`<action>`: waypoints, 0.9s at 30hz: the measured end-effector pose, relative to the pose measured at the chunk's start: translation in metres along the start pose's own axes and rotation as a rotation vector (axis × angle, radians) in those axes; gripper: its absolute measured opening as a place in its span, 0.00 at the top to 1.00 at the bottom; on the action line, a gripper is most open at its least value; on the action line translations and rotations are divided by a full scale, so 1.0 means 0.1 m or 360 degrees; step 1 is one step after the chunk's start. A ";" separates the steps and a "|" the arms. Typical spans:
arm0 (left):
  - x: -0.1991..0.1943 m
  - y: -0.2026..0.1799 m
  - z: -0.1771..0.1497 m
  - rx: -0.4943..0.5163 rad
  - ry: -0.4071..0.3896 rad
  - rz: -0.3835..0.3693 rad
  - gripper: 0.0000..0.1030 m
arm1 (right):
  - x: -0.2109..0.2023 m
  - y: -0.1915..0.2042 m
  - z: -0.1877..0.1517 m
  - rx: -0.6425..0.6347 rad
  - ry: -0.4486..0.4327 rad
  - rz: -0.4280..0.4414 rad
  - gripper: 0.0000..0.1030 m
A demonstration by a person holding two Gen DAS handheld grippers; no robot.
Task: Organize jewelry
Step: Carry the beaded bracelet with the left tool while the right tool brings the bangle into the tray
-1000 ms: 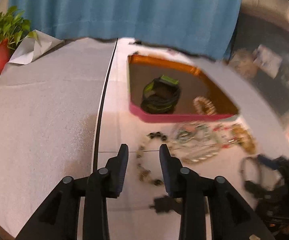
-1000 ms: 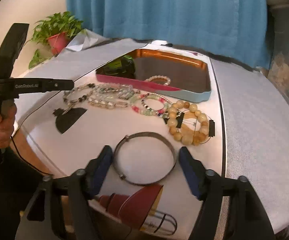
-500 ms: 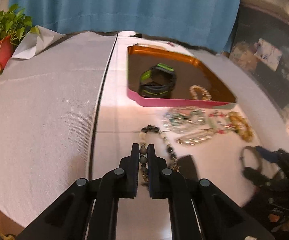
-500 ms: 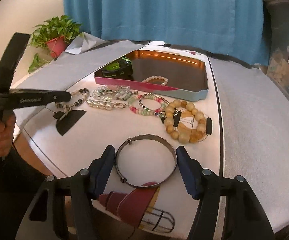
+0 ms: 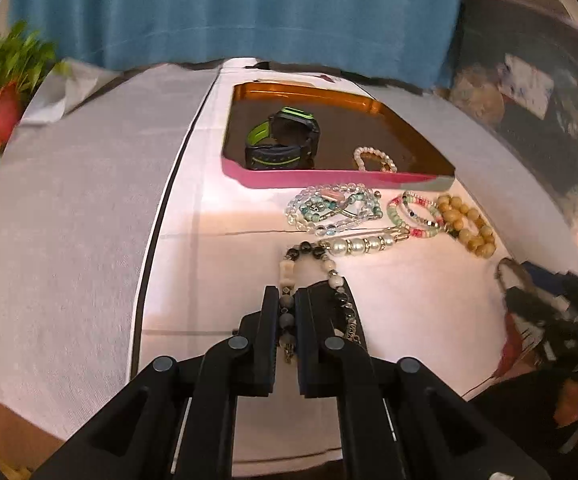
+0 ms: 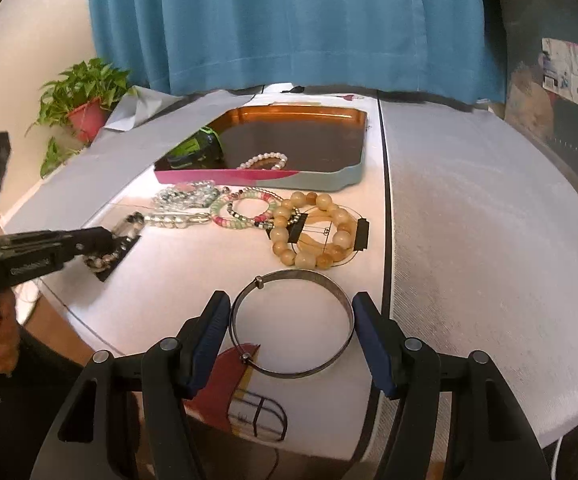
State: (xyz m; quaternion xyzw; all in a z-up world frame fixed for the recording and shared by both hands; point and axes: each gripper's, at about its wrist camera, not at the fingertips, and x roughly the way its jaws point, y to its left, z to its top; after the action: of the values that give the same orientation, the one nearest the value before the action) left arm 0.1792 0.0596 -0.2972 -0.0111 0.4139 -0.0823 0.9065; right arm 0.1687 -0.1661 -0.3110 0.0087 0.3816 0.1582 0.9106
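With only 2 pieces, a watch [image 5: 283, 140] and a pearl bracelet [image 5: 373, 159], seen in the tray [image 6: 321, 178], a beaded bracelet [image 5: 309, 264] is clamped by the left gripper [image 5: 287, 314], while a metal bangle [image 6: 291, 324] on the table is bracketed, apparently touched, by the right gripper [image 6: 289, 320], and about 5 pieces are left outside.

Blue curtain [image 6: 289, 20] behind worktop [image 6: 469, 240]; potted plant [image 6: 85, 96] far left, crumpled paper [image 6: 137, 106] beside it.

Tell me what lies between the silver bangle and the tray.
In the right wrist view, the amber bead bracelet lies between the silver bangle and the tray, with bare cloth on either side of it.
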 end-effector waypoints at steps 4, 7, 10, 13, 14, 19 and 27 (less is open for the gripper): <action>0.02 -0.01 0.03 0.0075 0.0024 0.0014 0.95 | -0.11 -0.08 -0.02 0.0096 0.0031 0.0041 0.39; 0.02 0.05 0.08 -0.0004 0.0072 0.0005 0.95 | -0.16 -0.07 0.01 0.0075 0.0027 0.0035 0.39; -0.02 0.18 0.09 -0.0170 0.0111 -0.0074 0.95 | -0.17 -0.08 0.03 0.0072 0.0052 0.0023 0.39; -0.13 0.25 0.13 -0.0241 0.0087 -0.0122 0.95 | -0.19 -0.12 0.06 0.0063 0.0057 -0.0002 0.39; -0.18 0.25 0.16 -0.0240 0.0060 -0.0122 0.95 | -0.20 -0.12 0.07 0.0051 0.0047 -0.0014 0.39; -0.58 0.22 0.39 -0.0257 -0.0168 -0.0214 0.95 | -0.28 -0.15 0.19 0.0084 -0.0045 0.0008 0.39; -1.09 0.08 0.69 -0.0362 -0.0307 -0.0162 0.95 | -0.75 0.10 0.57 0.0177 -0.0179 0.0001 0.39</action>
State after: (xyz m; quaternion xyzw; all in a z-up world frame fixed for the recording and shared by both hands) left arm 0.1623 0.0815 -0.1707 -0.1424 0.3304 -0.0794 0.9296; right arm 0.1567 -0.1724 -0.2171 0.0684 0.3382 0.1364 0.9286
